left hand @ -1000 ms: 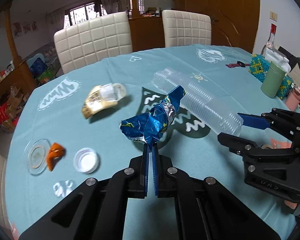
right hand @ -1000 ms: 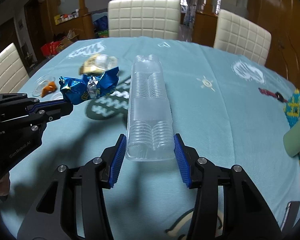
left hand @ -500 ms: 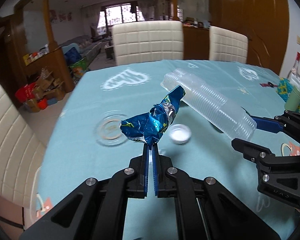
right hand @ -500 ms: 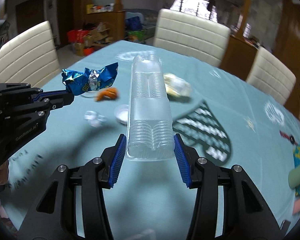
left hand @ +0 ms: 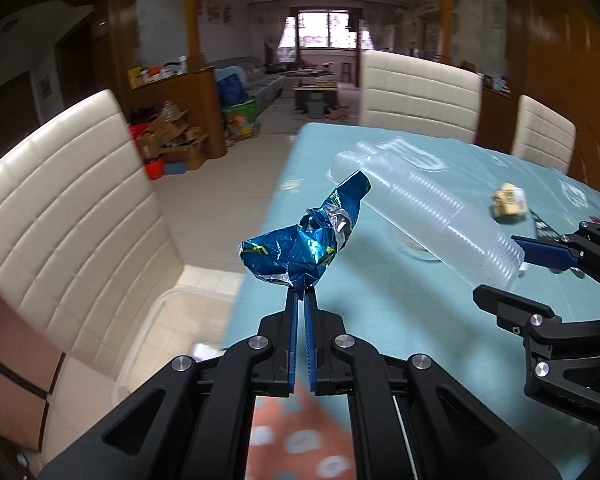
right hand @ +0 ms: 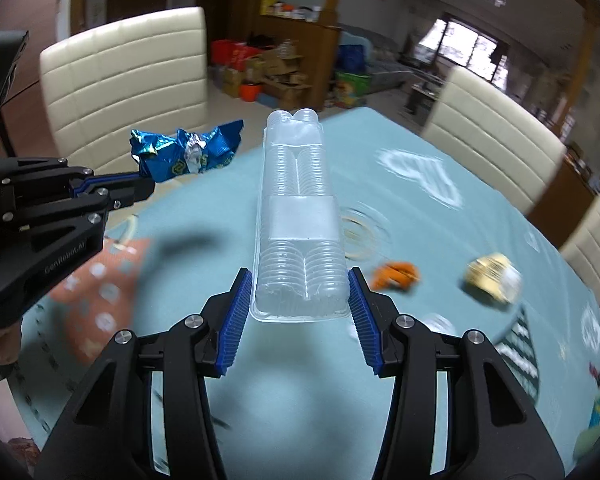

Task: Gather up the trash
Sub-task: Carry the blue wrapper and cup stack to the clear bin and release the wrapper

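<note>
My left gripper (left hand: pixel 301 294) is shut on a crumpled blue foil wrapper (left hand: pixel 306 240), held in the air over the table's left edge. In the right wrist view the same wrapper (right hand: pixel 186 152) sticks out from the left gripper (right hand: pixel 150 186) at the left. My right gripper (right hand: pixel 300 276) is shut on the near end of a long clear plastic tray (right hand: pixel 298 216), lifted above the table. That tray (left hand: pixel 428 208) and the right gripper (left hand: pixel 518 258) show at the right of the left wrist view. An orange scrap (right hand: pixel 396 274) and a yellow-white wrapper (right hand: pixel 492 278) lie on the teal tablecloth (right hand: pixel 440 360).
Cream padded chairs (left hand: pixel 68 216) (right hand: pixel 496 136) stand around the table. Bare tiled floor (left hand: pixel 220 200) lies past the table's left edge. A clear round lid (right hand: pixel 358 234) rests on the cloth behind the tray. Boxes and clutter (right hand: pixel 268 72) sit by a wooden partition.
Both grippers have swung sideways together toward the table's edge, each keeping its load. The views now face the chair and floor, and the scraps on the cloth have slid to the right.
</note>
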{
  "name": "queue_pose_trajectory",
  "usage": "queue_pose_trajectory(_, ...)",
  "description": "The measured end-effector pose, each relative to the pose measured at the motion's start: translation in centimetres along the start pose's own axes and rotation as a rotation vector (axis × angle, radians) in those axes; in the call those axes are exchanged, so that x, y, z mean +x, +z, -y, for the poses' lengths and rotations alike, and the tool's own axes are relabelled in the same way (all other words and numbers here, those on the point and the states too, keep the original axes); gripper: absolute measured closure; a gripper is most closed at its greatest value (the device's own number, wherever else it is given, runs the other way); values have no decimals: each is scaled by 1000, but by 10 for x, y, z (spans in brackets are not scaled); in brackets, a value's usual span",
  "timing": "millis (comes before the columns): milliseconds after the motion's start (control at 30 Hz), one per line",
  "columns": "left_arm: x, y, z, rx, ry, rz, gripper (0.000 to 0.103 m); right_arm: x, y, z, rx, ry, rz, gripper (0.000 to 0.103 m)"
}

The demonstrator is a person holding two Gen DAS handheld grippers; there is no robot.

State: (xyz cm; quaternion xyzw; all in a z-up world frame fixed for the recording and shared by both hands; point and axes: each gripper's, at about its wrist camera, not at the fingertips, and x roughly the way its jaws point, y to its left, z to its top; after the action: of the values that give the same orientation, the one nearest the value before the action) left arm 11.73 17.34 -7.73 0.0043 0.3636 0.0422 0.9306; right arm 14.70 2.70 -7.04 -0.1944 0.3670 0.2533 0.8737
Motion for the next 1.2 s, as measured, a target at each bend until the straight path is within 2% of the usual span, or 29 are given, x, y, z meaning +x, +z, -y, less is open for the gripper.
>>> queue_pose_trajectory(167,5,-10,-57,-65,87,-16,99,21,23,-40,-57,50,-8,53)
queue_pose_trajectory(333,14,-20,-96,-103,168,-33,99,37,39,-72,-102,82,-19,53)
queue_pose_trajectory(400,17,-23,-106,-115,190,-41,97,45,46,-81,-118,92,-27,53)
queue_pose_trajectory(500,18,-27,-124,-147,168,-58,94,51,51,-90,-133,98,-31,53)
queue_pose_trajectory(533,20,-28,-130,-163,160,-63,90,54,52,-91,-135,98,-31,52)
queue_pose_trajectory(567,22,-29,-138,-185,160,-72,65,56,53,-93,-134,100,-34,52)
queue_pose_trajectory(600,22,-32,-142,-193,164,-69,30,58,52,-93,-132,104,-39,52)
queue_pose_trajectory(633,18,-34,-146,-197,169,-55,23,62,53,-95,-131,107,-46,52)
queue_pose_trajectory(733,16,-36,-146,-164,193,-26,23,71,51,-97,-136,111,-69,52)
queue_pose_trajectory(1200,12,-59,-163,-193,241,-49,23,83,49,-126,-189,168,-99,51)
